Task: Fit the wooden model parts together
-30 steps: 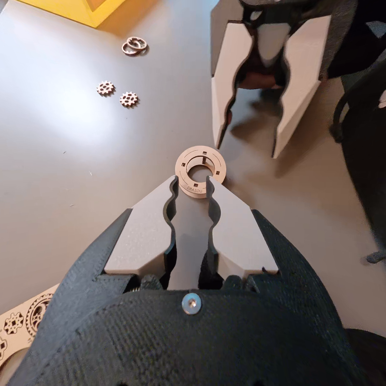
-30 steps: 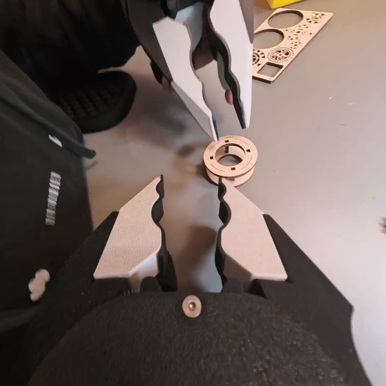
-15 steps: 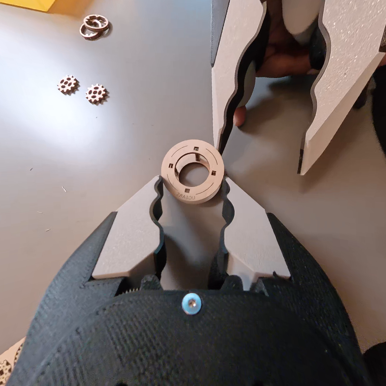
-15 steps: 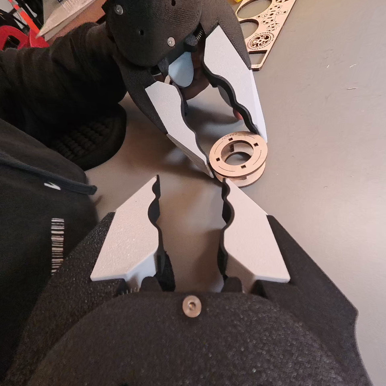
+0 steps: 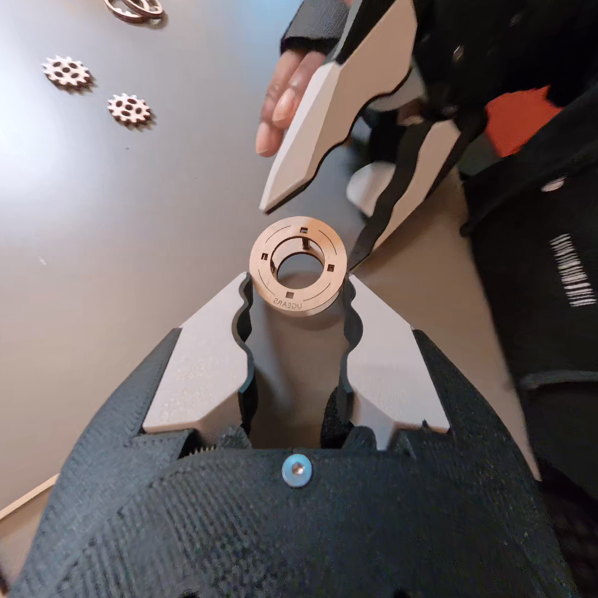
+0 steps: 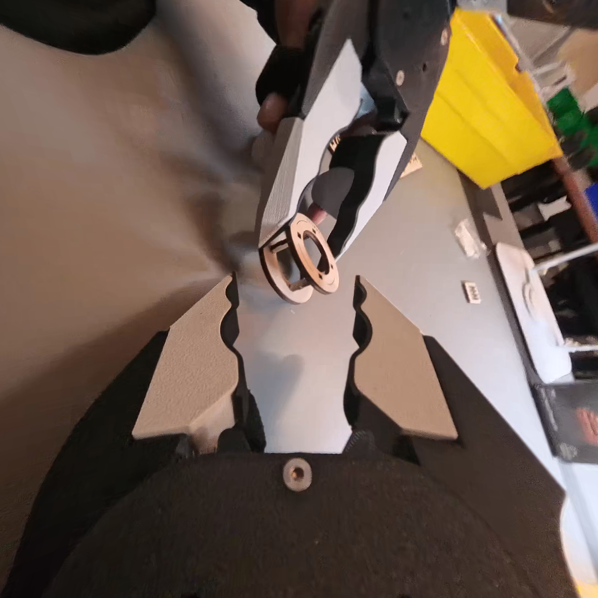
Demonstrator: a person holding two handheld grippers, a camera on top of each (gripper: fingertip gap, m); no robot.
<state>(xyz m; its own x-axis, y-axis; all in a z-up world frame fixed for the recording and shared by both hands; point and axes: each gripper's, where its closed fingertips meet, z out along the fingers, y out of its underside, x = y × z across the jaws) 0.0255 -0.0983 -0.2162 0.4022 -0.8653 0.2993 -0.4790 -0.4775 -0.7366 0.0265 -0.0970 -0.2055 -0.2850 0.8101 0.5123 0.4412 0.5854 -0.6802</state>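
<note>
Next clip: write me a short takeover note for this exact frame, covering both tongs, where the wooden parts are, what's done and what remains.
Left tongs: shut on the wooden double-ring spool, gripping its rims at the fingertips; the right wrist view shows it tilted and apparently clear of the grey table.
Right tongs: open, empty, just short of the spool.
Loose parts: two small wooden gears and a pair of thin wooden rings lie apart on the table.
Done: spool's two discs already joined by pegs, spool picked up.
Left: probably take a second hold with the right tongs, then fit the gears and rings.
</note>
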